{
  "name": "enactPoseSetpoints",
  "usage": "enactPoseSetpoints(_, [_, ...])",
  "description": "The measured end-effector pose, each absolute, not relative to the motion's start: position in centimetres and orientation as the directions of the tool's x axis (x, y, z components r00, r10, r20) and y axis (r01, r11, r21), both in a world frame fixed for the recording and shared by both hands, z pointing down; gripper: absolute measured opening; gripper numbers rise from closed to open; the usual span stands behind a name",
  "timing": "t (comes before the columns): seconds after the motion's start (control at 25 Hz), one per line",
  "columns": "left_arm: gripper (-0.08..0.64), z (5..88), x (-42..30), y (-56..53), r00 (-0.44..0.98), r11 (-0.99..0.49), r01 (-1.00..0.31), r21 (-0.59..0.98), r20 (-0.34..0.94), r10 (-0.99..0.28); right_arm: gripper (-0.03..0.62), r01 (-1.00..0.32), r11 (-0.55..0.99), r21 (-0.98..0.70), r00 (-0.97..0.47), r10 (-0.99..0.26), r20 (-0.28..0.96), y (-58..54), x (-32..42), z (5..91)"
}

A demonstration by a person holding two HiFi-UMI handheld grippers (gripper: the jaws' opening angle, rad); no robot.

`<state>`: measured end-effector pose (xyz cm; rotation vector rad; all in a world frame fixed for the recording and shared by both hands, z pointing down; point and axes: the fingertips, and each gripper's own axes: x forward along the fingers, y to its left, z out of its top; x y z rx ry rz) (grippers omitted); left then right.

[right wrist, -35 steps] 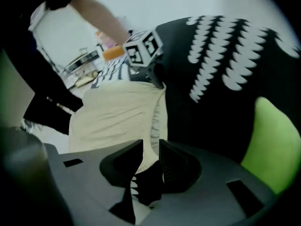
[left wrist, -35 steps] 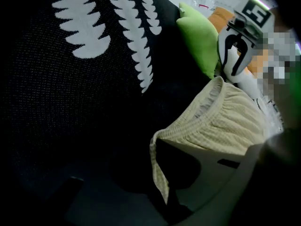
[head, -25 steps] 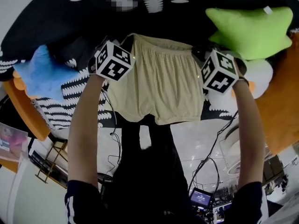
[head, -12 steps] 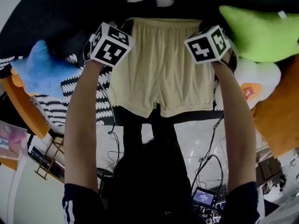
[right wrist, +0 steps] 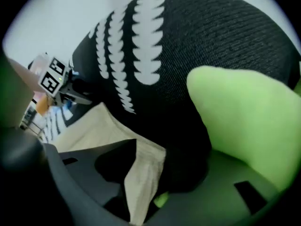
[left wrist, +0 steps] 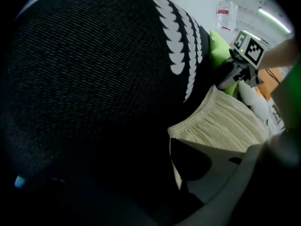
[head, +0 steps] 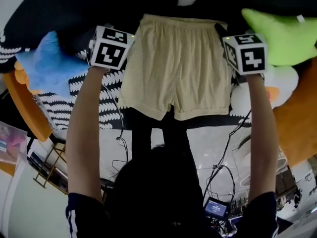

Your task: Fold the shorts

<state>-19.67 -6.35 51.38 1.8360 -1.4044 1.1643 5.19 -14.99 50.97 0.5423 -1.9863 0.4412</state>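
Black cover (head: 74, 9) with rows of white scallops, widest thing in view, spread under everything else. Next in size, cream mesh shorts (head: 176, 63): flat on that cover, front up, waistband (head: 181, 19) on the far side, both leg hems toward the person and near the cover's front edge. Green cushion (head: 285, 36) at the far right, just beside the right end of the waistband. Blue cushion (head: 49, 63) at the left, apart from the shorts, beyond a strip of bare cover.

Left gripper (head: 121, 38) at the left end of the waistband, right gripper (head: 230, 38) at the right end, shorts stretched level between the two, both tools pointing steeply down.

Left jaws apart, just been opening: left waistband corner between them, resting along the jaw nearer the shorts, not pinched. Right jaws also apart, just been opening, less wide: right waistband corner standing in a loose fold between them, against the jaw nearer the shorts, free of the other jaw, with green cushion close behind that one.
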Motion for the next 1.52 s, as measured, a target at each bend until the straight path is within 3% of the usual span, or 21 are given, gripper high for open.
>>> enactPoseSetpoints(0.08, [0.244, 50.2, -21.0, -5.5, 0.076, -0.255, -0.965, -0.06, 0.869, -0.49, 0.272, -0.534, 0.835, -0.13, -0.442, -0.145, 0.885, -13.8, 5.3, 49.2])
enactPoseSetpoints(0.16, [0.244, 49.6, -21.6, -4.1, 0.09, -0.216, -0.976, -0.019, 0.871, -0.483, 0.305, -0.529, 0.835, -0.152, -0.443, -0.118, 0.889, -13.1, 6.2, 47.7])
enactPoseSetpoints(0.24, [0.244, 49.3, -21.3, -2.2, 0.125, -0.212, -0.977, 0.028, 0.878, -0.461, 0.268, -0.541, 0.829, -0.142, -0.42, -0.121, 0.899, -13.4, 7.3, 46.2])
enactPoseSetpoints(0.4, [0.244, 49.7, -19.2, 3.9, 0.21, -0.239, -0.963, 0.122, 0.898, -0.387, 0.224, -0.528, 0.848, 0.044, -0.334, -0.255, 0.907, -13.0, 10.2, 42.9])
enactPoseSetpoints(0.68, [0.244, 52.2, -17.1, 19.1, 0.289, -0.061, -0.957, 0.282, 0.93, -0.23, 0.211, -0.716, 0.681, -0.151, -0.393, -0.214, 0.894, -1.7, 16.3, 43.5])
enactPoseSetpoints(0.88, [0.223, 53.2, -17.2, 26.9, 0.292, 0.2, -0.921, 0.335, 0.932, -0.216, 0.166, -0.935, 0.286, -0.211, -0.31, -0.368, 0.877, 5.9, 23.8, 45.4])
enactPoseSetpoints(1.0, [0.174, 54.3, -16.3, 29.1, 0.326, 0.326, -0.862, 0.388, 0.917, -0.23, 0.149, -0.973, 0.025, -0.229, -0.218, -0.423, 0.879, 9.6, 28.0, 47.4])
enactPoseSetpoints(1.12, [0.169, 55.6, -15.9, 29.4, 0.317, 0.352, -0.855, 0.381, 0.921, -0.228, 0.151, -0.97, -0.103, -0.221, -0.159, -0.419, 0.894, 11.9, 30.4, 50.2])
enactPoseSetpoints(1.24, [0.12, 56.5, -16.4, 29.5, 0.275, 0.365, -0.866, 0.34, 0.936, -0.22, 0.156, -0.974, -0.131, -0.186, -0.126, -0.371, 0.92, 12.9, 31.4, 53.6])
enactPoseSetpoints(1.36, [0.084, 56.5, -16.7, 29.5, 0.222, 0.347, -0.893, 0.287, 0.951, -0.217, 0.109, -0.98, -0.108, -0.166, -0.125, -0.309, 0.943, 13.6, 30.9, 56.0])
enactPoseSetpoints(1.52, [0.025, 55.2, -17.3, 29.1, 0.109, 0.338, -0.923, 0.182, 0.968, -0.224, 0.041, -0.996, -0.024, -0.083, -0.068, -0.379, 0.923, 12.0, 31.2, 53.9])
